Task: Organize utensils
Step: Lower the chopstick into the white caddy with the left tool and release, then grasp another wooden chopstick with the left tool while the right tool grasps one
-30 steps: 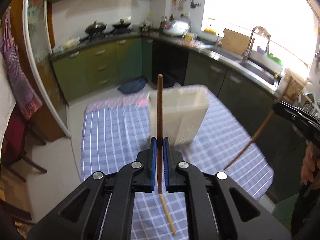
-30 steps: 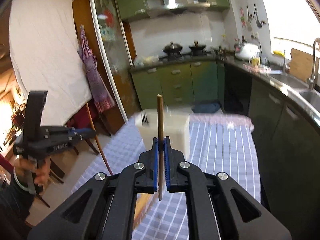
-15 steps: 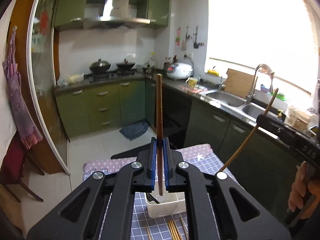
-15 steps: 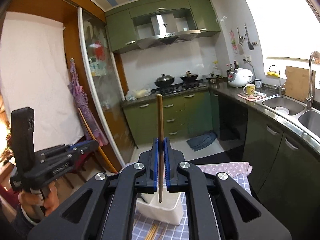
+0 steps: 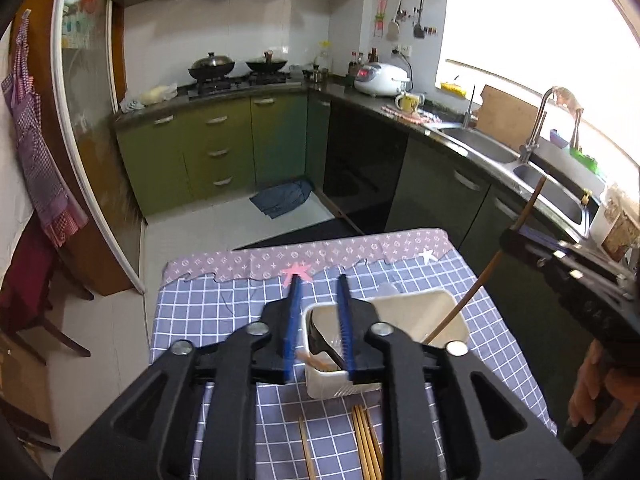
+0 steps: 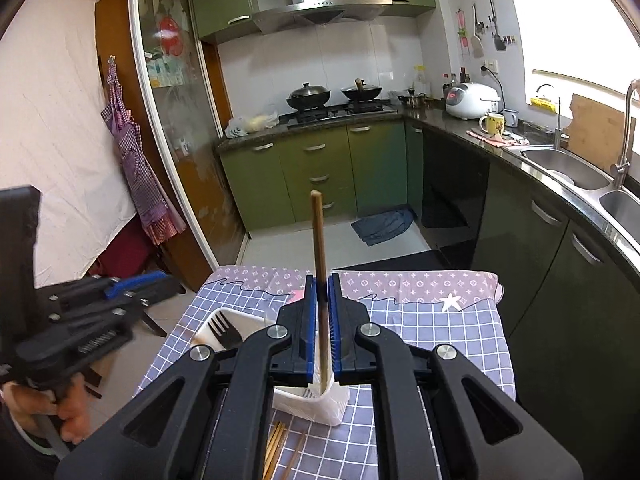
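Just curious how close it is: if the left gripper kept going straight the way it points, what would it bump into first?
Probably the white plastic utensil caddy on the checked tablecloth: the left gripper, fingers apart, aims at its left compartment. Depth is hard to judge.

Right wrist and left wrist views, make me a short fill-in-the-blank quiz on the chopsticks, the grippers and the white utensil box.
1. The right gripper is shut on one ____.
2. The left gripper holds nothing; its jaws stand ____.
3. The black fork stands inside the white ____.
4. The loose chopsticks lie on the ____ tablecloth, on the near side of the utensil box.

Missing words: chopstick; open; utensil box; checked
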Demonstrator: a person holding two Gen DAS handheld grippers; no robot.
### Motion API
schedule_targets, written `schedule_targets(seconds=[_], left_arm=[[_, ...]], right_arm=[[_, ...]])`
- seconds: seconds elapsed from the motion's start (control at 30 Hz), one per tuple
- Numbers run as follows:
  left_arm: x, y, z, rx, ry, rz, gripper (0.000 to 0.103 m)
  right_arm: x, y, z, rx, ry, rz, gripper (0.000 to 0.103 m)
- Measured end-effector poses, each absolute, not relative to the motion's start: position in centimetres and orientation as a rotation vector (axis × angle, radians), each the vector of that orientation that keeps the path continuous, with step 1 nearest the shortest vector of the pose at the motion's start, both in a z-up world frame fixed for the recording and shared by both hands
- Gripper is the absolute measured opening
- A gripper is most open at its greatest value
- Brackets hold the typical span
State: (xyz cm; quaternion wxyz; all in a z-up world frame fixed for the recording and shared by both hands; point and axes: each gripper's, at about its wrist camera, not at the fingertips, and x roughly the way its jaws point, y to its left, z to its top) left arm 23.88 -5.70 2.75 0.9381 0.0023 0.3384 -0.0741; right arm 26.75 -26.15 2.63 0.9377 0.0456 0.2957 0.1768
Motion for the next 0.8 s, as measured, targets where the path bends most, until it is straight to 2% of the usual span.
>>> schedule_targets(seconds=[0.07,0.1,0.27,0.33,0.4,0.53,0.57,0.67,0.8], left_arm=[[23.2,-5.4,3.2,0.01,0.674,-0.144,0.032],[22.8,-5.2,3.4,0.009,0.674,-0.146,0.032],[21.0,-4.4,2.9,0.009,0.735,-0.158,0.033],[20.1,-4.0,1.7,0.011,0.798,-0.145,0.04],[19.4,-3.4,0.1,-0.002,0.87,-0.136,0.042],[18.4,-2.9,-4.5,0.011,1.03,-0.133,0.042],[18.2,-2.9,-5.9,0.013,1.077,-0.141,0.04],[18.1,-2.8,-9.2,0.015,1.177,-0.148,0.024],[18.7,-3.3,-12.7,-0.002,1.272,-0.156,0.02]], right_arm=[[26.4,-26.2,2.4,0.096,0.6,0.364,0.014],[26.2,-26.4,2.5,0.097,0.593,0.364,0.017],[23.5,-27.8,4.1,0.126,0.538,0.375,0.019],[21.5,-28.7,4.2,0.127,0.528,0.377,0.027],[20.7,-29.2,4.0,0.125,0.531,0.378,0.031],[18.5,-31.0,2.0,0.107,0.595,0.368,0.031],[18.2,-31.6,1.1,0.106,0.623,0.361,0.031],[17.7,-32.8,-1.3,0.112,0.693,0.353,0.031],[17.6,-33.1,-4.3,0.102,0.768,0.351,0.031]])
